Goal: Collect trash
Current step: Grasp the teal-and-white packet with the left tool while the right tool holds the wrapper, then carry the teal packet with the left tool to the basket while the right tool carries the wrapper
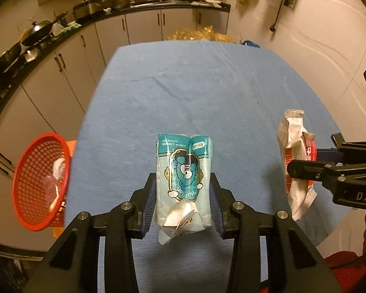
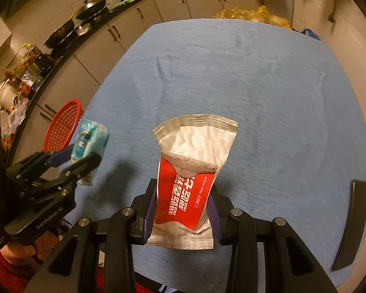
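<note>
My left gripper (image 1: 183, 190) is shut on a teal tissue pack (image 1: 184, 171) with a cartoon face, lifted above the blue tablecloth (image 1: 183, 92). My right gripper (image 2: 183, 195) is shut on a red and silver wet wipe packet (image 2: 190, 168), also held above the cloth. In the left wrist view the right gripper (image 1: 302, 161) and its wet wipe packet (image 1: 296, 166) hang at the right. In the right wrist view the left gripper (image 2: 78, 161) and the tissue pack (image 2: 90, 141) show at the left. A red mesh basket (image 1: 40, 180) holding some clear wrappers stands off the table's left edge.
The red basket (image 2: 63, 127) sits on an orange stool beside the table. Kitchen cabinets and a dark counter (image 1: 61, 39) with pans run along the left and back. Yellow bags (image 1: 200, 35) lie beyond the table's far edge. A dark curved object (image 2: 351, 224) is at the right edge.
</note>
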Available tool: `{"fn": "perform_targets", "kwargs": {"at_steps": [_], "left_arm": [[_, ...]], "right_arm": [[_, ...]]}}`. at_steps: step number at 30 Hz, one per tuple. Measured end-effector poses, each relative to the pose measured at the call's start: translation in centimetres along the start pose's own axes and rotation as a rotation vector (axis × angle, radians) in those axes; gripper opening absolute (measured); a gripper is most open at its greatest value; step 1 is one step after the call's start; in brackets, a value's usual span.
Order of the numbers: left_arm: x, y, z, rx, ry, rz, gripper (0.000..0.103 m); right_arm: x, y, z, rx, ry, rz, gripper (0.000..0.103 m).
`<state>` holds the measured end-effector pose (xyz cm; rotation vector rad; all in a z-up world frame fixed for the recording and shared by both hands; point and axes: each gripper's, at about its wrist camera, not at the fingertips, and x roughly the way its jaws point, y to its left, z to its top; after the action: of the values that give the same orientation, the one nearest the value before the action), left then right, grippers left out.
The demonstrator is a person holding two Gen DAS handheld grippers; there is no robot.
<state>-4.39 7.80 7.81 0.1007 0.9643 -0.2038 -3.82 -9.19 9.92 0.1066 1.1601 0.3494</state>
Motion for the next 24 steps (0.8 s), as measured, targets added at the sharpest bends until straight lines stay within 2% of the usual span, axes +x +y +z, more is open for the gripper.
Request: {"fn": "perform_targets", "kwargs": {"at_steps": [8,24], "left_arm": [[-2.3,2.2,-0.3,-0.033,-0.034,0.042,0.039],[-3.4,7.3,-0.6,-0.127,-0.059,0.082,0.039]], "right_arm": [[0.4,2.6,1.0,-0.052,-0.003,0.004,0.041],[1.0,7.5,3.7,-0.175,0.003,0.005,0.041]]}}
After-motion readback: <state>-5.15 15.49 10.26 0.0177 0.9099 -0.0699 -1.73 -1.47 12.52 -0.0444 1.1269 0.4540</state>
